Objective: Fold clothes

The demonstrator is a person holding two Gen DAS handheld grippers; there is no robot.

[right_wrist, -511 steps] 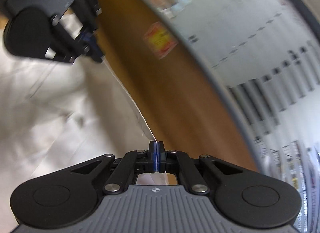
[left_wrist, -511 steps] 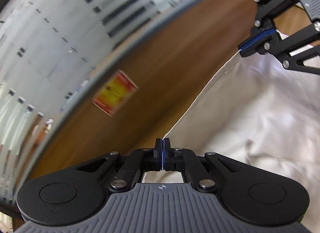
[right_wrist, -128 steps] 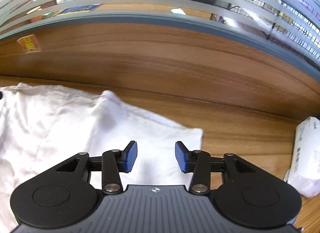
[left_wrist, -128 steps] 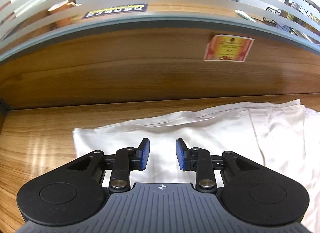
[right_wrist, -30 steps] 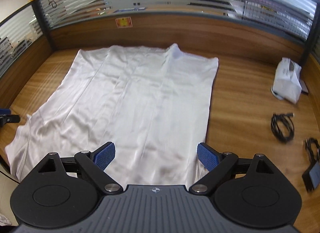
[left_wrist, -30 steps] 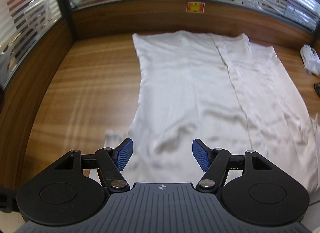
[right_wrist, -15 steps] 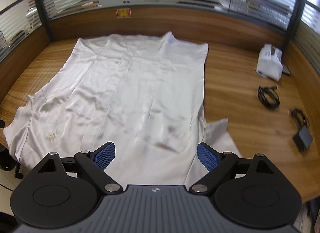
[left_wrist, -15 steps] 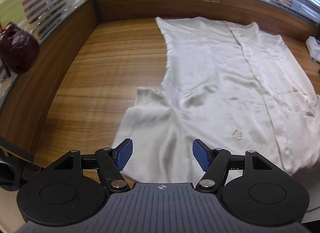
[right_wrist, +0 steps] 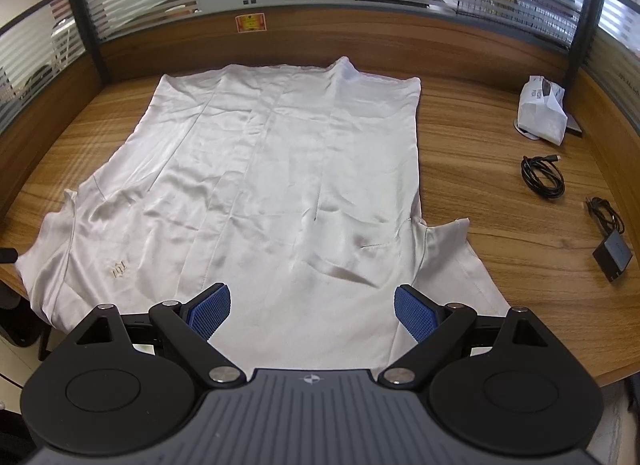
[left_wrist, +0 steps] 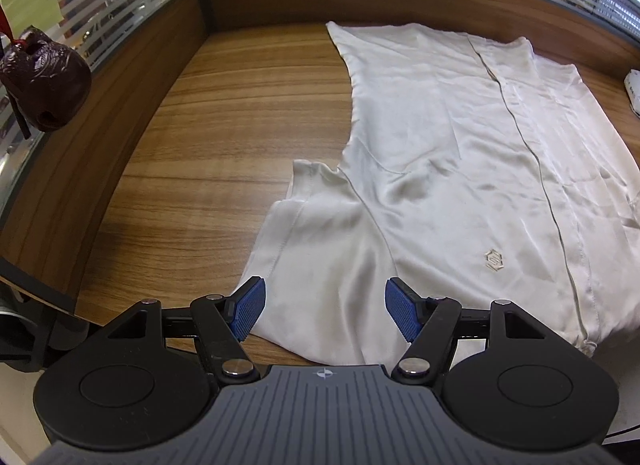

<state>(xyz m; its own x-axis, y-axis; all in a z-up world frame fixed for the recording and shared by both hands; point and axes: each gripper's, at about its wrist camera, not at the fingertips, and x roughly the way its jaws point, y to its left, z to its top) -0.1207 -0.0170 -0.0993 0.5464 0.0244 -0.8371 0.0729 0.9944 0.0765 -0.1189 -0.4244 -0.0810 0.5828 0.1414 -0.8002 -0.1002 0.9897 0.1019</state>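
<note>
A white satin short-sleeved shirt (left_wrist: 452,153) (right_wrist: 280,169) lies spread flat on the wooden desk (left_wrist: 224,121) (right_wrist: 500,201), hem toward the far wall, shoulders at the near edge. A small embroidered logo (left_wrist: 495,260) (right_wrist: 119,269) marks its chest. My left gripper (left_wrist: 325,315) hovers open above the left sleeve (left_wrist: 320,241), nothing between its blue pads. My right gripper (right_wrist: 312,311) is open over the near part of the shirt, just left of the right sleeve (right_wrist: 448,261). The collar is hidden under the gripper bodies.
A white tissue pack (right_wrist: 542,109), a coiled black cable (right_wrist: 543,177) and a black charger with cord (right_wrist: 611,251) lie on the desk's right side. A dark red bag (left_wrist: 44,81) hangs at the left partition. Wood-and-glass partition walls (right_wrist: 360,33) enclose the desk.
Both grippers have pulled back toward the near edge of the desk and stay open. The sleeves and logo now show more fully; the shirt itself has not moved.
</note>
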